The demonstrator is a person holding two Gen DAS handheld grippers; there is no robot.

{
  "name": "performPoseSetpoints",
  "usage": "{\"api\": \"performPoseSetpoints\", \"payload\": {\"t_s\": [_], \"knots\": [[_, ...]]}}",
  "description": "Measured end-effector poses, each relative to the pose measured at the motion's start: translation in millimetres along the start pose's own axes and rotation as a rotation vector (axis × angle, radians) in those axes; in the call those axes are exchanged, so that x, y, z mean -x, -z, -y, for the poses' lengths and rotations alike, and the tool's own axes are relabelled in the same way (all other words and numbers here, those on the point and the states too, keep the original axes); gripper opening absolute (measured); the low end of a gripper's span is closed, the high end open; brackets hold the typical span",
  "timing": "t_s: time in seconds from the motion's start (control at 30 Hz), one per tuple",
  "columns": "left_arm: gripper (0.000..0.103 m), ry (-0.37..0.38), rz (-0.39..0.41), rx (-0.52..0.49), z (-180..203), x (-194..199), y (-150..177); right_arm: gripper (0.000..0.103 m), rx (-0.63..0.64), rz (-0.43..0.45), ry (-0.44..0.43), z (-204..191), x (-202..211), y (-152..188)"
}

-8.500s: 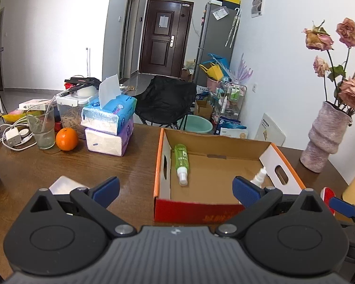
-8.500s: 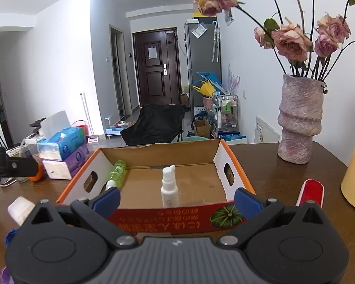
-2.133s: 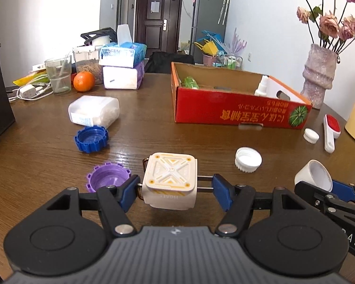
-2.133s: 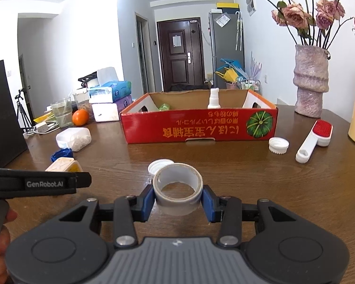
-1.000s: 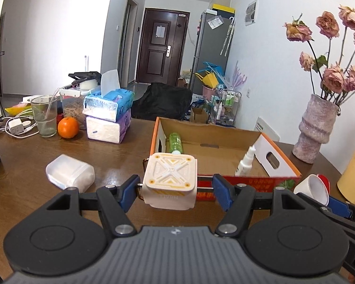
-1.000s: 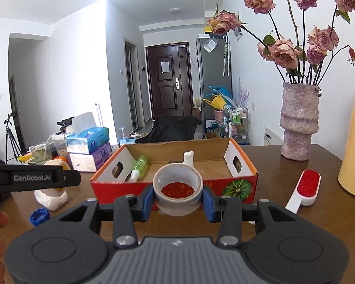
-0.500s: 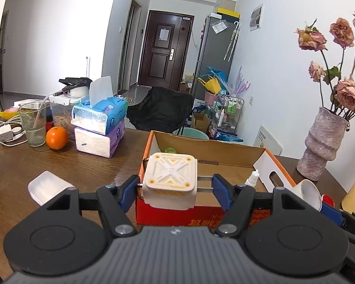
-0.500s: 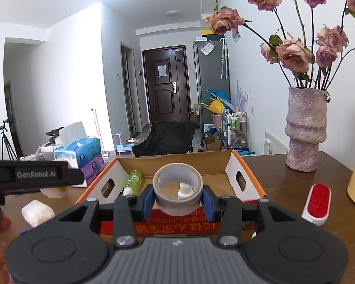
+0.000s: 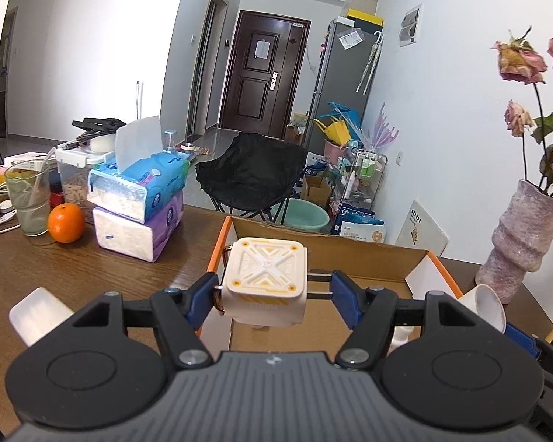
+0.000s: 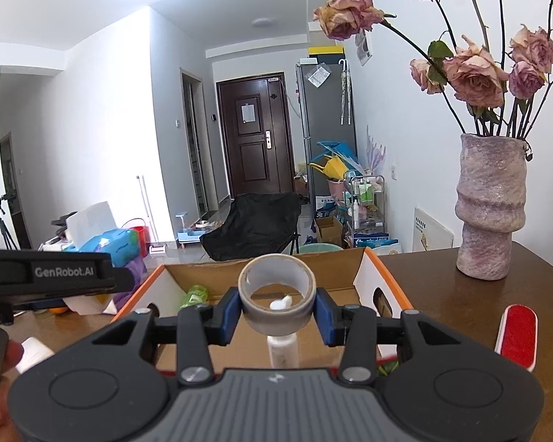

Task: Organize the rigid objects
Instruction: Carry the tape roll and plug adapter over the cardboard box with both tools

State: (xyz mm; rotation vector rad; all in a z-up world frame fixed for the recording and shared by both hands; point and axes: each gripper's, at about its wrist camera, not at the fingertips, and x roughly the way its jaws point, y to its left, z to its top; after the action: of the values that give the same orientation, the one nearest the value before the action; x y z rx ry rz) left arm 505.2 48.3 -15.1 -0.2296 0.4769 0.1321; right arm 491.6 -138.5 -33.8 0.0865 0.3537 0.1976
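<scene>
Moved: both tongs now poised over the cardboard box [image 9: 416,258], off the table.
Left gripper [image 9: 269,296]: half-open jaws clamp white cube charger [image 9: 265,280].
Right gripper [image 10: 276,311]: narrower jaws pinch tape roll [image 10: 276,304] above spray bottle [image 10: 283,346].
Meaning: release looks imminent.

White walls, dark door [image 9: 263,79], grey fridge [image 9: 337,88], black chair [image 9: 250,173], wooden table [image 9: 84,269]

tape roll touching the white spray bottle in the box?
Cannot tell. Right wrist view: tape roll, clamped in the right gripper, overlaps the spray bottle; depth unclear.
</scene>
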Motion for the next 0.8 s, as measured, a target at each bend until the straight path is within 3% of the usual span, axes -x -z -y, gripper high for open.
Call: {"api": "performPoseSetpoints", "payload": {"t_s": [0.8], "knots": [[0.068, -0.021, -0.047, -0.077, 25.2, -79.6, -15.2, 0.042, 0.023, -0.039, 0.047, 22.6, -88.4, -21.6]]}}
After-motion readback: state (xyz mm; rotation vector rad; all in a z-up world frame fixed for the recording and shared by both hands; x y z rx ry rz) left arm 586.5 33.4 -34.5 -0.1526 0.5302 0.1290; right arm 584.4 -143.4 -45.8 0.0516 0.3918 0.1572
